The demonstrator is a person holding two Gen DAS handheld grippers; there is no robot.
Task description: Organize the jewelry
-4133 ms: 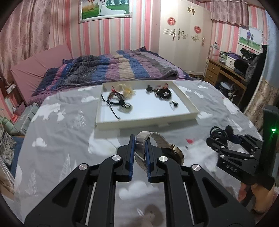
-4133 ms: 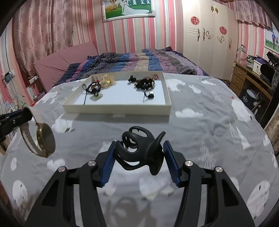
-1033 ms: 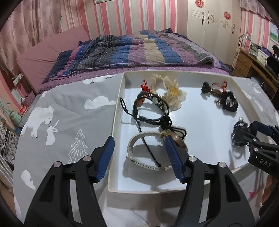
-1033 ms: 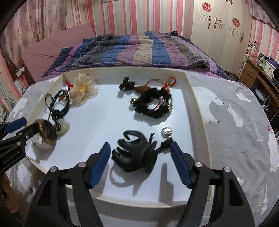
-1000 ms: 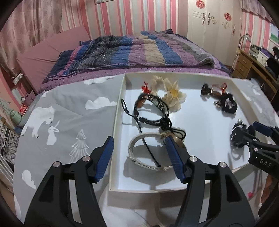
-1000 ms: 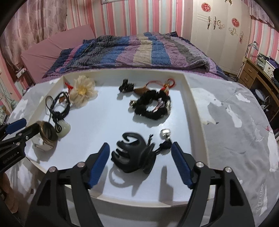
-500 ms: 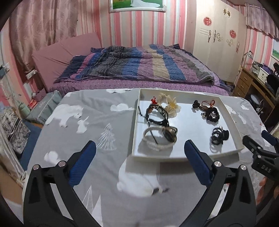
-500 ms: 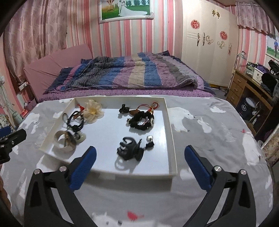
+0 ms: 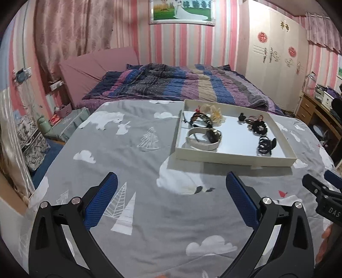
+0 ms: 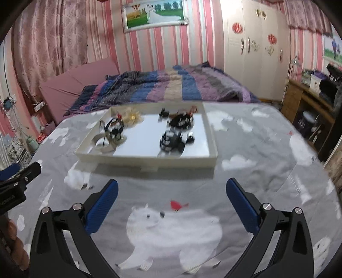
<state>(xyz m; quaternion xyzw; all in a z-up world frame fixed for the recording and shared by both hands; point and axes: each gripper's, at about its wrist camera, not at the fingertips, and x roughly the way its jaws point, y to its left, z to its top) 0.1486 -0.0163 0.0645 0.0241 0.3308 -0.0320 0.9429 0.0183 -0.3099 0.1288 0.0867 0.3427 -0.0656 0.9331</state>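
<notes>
Both left tongs [image 9: 171, 192] and right tongs [image 10: 171, 192] gape wide, empty, well short of the tray [image 9: 235, 158]; watch [image 9: 203, 139] and hair claw [image 10: 171, 141] lie inside, ahead.

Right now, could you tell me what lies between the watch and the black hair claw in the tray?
Only bare white tray floor separates watch and hair claw, in the left wrist view.

- Pink striped wall [image 9: 188, 42] ahead of me, with a framed picture [image 9: 181, 10].
- Rumpled striped quilt [image 9: 171, 85] across the bed.
- White wardrobe [image 9: 275, 64] right, wooden desk [image 10: 307, 102] beside it.
- Pink curtain [image 9: 70, 32] left.
</notes>
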